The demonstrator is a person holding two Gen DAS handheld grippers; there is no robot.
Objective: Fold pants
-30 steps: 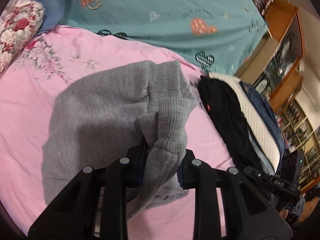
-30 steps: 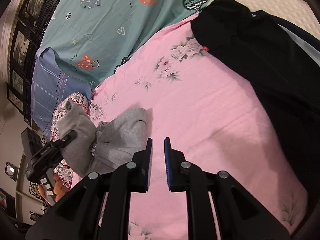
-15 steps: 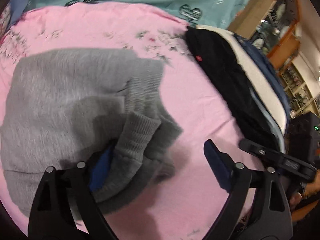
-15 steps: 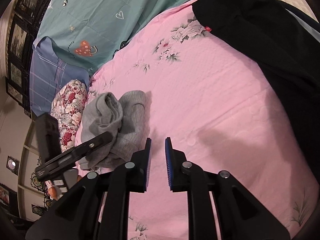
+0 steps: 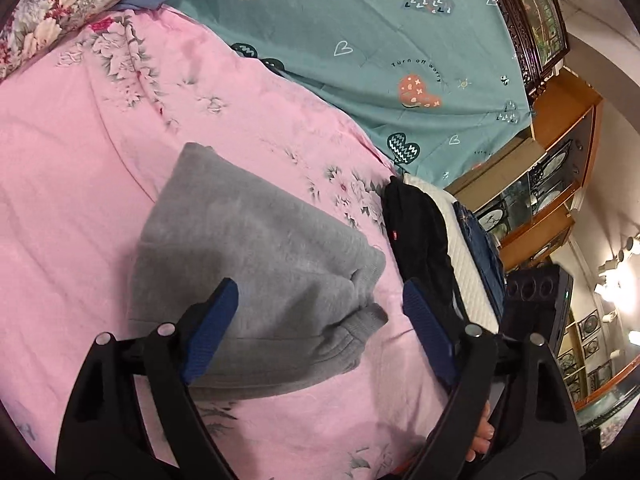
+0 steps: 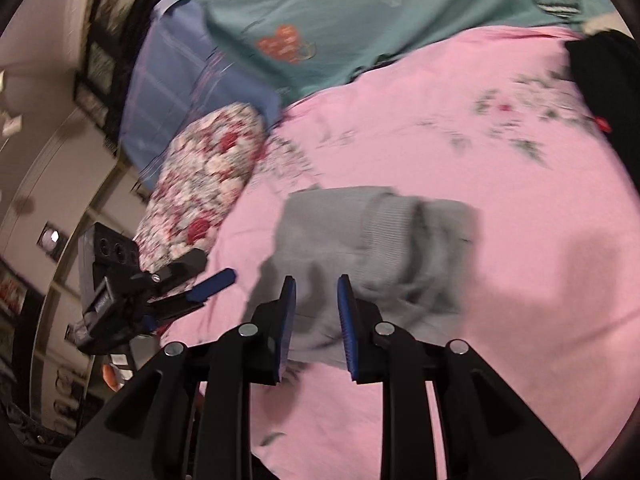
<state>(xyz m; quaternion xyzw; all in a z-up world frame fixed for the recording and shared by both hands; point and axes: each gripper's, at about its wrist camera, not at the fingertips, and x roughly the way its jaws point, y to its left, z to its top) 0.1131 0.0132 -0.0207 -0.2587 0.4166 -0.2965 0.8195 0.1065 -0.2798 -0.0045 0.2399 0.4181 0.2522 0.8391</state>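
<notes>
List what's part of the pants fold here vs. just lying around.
In play: grey pants, folded on the pink sheet; left tool, closing, nothing gripped; right tool, empty.

Lying about: black garment, floral pillow, teal heart-print cover.

Place: a home bedroom.
Bed: pink floral bedspread (image 5: 100,184) covering the middle.
Bedding: teal heart-print sheet (image 5: 360,40) at 12 o'clock; floral pillow (image 5: 52,12) at 10 o'clock.
Furniture: wooden glass-front display cabinet (image 5: 556,184) at 3 o'clock.
Walls: framed picture (image 5: 528,20) at 2 o'clock.
</notes>
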